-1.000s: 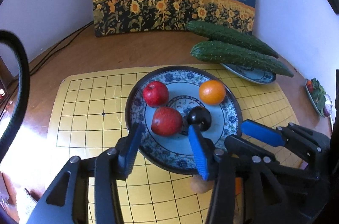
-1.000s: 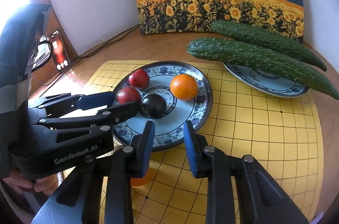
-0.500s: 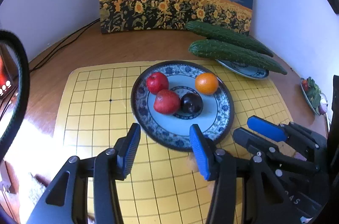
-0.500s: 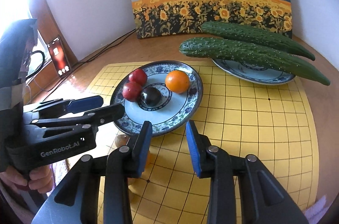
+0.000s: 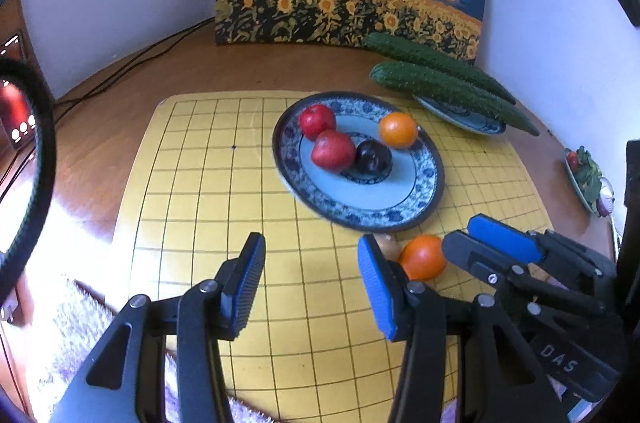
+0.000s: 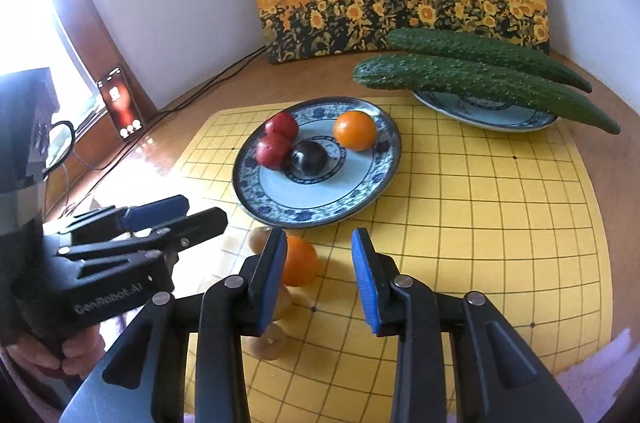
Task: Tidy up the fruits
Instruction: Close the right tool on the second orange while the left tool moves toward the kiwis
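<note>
Left wrist view: left hand-held gripper [image 5: 310, 283] gapes empty; right hand-held gripper [image 6: 319, 275] hovers partly open, empty, beside the loose orange [image 6: 298, 261] near the fruit plate [image 6: 280, 209].

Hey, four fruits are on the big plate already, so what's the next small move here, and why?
Probably bring the right gripper onto the loose orange on the yellow mat. It lies off the big plate, just beside that gripper's left finger, and nothing is between the jaws of either gripper.
</note>
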Tool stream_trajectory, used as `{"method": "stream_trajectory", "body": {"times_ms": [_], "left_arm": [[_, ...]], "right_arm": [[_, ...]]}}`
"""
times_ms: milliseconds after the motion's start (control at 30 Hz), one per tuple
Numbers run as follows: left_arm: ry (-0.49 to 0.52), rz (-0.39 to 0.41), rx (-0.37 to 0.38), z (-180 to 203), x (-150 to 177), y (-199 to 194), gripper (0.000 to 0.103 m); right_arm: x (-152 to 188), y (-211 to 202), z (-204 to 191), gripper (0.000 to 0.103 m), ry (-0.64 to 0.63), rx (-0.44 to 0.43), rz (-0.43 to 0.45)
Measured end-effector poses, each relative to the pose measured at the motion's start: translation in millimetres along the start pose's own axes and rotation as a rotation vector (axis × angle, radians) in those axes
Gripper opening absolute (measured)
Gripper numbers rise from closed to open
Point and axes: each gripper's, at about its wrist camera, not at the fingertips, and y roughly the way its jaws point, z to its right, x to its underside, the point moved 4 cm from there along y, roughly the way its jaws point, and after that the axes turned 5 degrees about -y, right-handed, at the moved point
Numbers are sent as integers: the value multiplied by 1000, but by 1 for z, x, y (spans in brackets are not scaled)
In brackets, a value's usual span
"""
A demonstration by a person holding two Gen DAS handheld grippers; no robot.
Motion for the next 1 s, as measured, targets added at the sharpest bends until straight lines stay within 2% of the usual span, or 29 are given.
{"method": "stream_trajectory", "body": {"times_ms": [667,1000], "left_arm": [[-21,-20,9,-11,12,6,51],[-22,-26,14,-9,12,7,51]], "right_arm": [[10,22,-16,35,3,4,-64],[14,24,-13,33,39,-30,-52]]}}
